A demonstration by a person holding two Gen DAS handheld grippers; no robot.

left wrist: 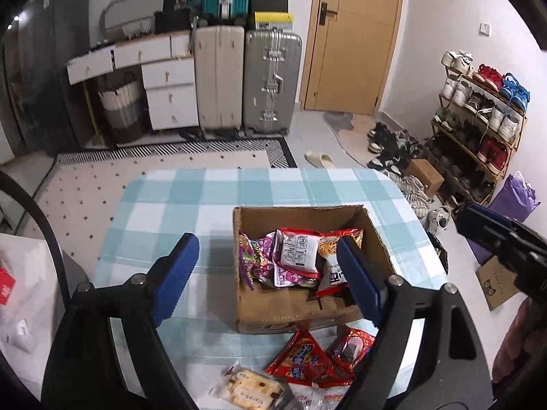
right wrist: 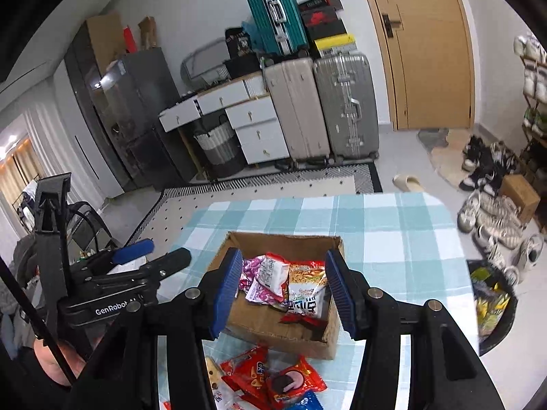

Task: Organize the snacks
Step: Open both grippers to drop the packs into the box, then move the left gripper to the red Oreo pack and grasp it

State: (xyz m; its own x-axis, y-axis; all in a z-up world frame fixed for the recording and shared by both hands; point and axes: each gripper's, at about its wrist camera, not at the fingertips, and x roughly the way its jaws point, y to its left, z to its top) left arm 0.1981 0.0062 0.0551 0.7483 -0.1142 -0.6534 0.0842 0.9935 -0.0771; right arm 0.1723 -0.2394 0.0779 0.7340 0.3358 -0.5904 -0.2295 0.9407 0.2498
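Hovering over the checked table, the left gripper and right gripper both gaped, empty. The cardboard box held several snacks. More packets lay near it.

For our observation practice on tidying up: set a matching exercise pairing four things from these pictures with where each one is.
Things:
1. purple snack packet
2. cookie packet
3. slipper
4. teal suitcase

Places:
A. on the floor beyond the table
B. stacked on top of the other suitcases
C. inside the cardboard box
D. on the tablecloth in front of the box

Pairs: 1-C, 2-D, 3-A, 4-B
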